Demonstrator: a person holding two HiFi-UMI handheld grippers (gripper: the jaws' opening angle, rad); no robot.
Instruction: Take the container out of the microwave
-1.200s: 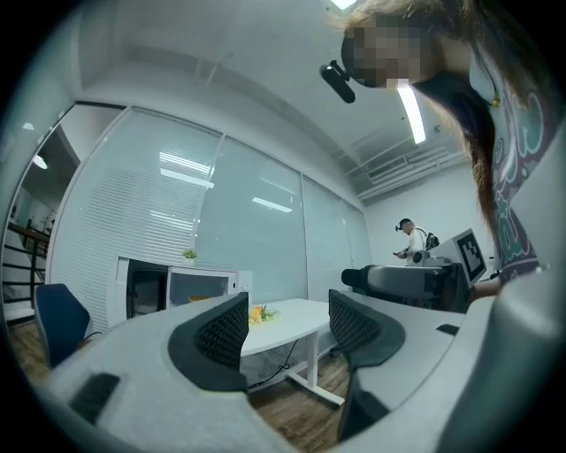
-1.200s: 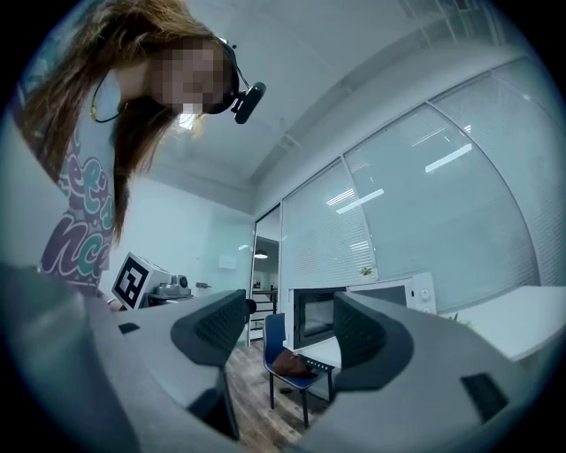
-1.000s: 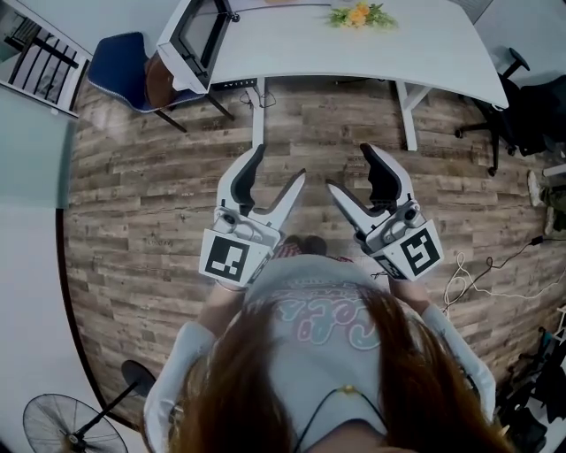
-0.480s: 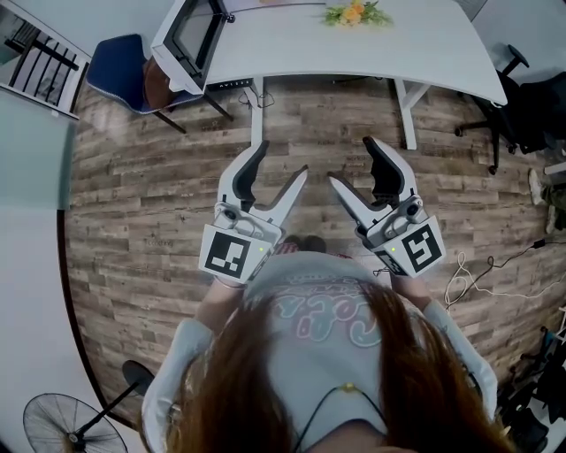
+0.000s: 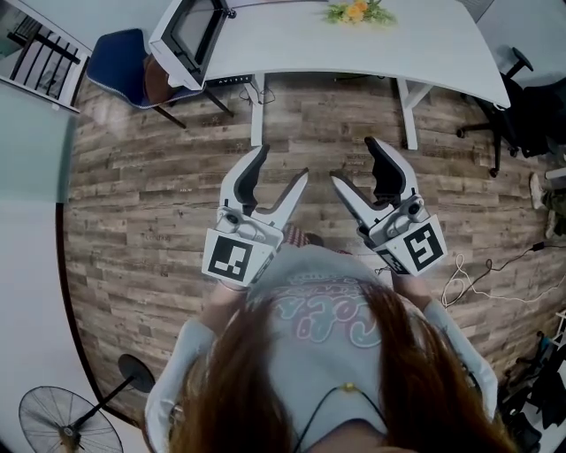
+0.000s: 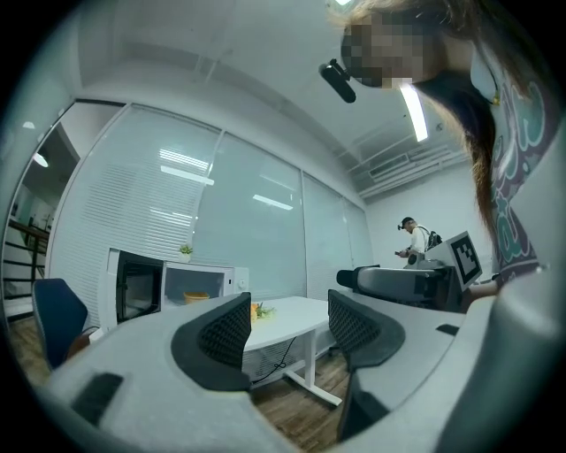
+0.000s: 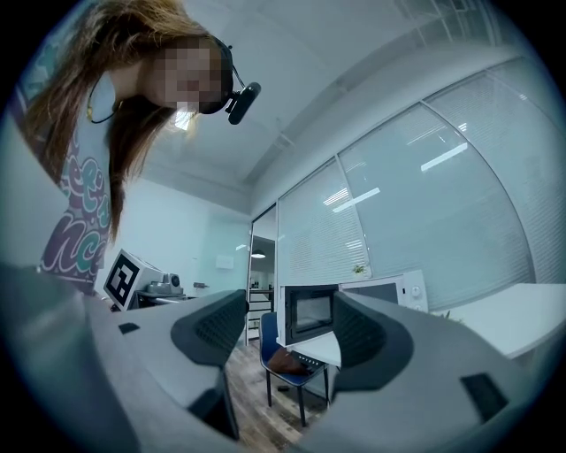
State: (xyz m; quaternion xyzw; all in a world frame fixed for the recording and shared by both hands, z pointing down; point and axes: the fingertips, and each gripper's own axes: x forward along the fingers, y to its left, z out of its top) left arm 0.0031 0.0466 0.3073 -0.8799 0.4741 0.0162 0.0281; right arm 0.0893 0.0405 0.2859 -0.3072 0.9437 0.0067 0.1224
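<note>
Wood-plank flooring (image 5: 133, 195) spreads under the person, who stands well back from the desk with both tools held out in front. Nearest are the left gripper (image 5: 281, 170) and the right gripper (image 5: 352, 165), side by side. Each has its grey jaws spread wide with nothing between them; both gripper views show only open room past the ribbed pads.

Beyond them runs the long white desk (image 5: 371, 53), with a blue chair (image 5: 119, 57) at its left end and a small bunch of yellow flowers (image 5: 356, 13) near its far edge. On the left end of that desk sits the white microwave oven (image 5: 187, 35), its dark-windowed door swung open. In the left gripper view a small yellowish container (image 6: 196, 296) shows inside the lit cavity.

So the target lies ahead and well off to the left of both grippers, and the left gripper is the nearer one. The person likely has to close the distance and turn leftward before either gripper can reach in through the opening.
</note>
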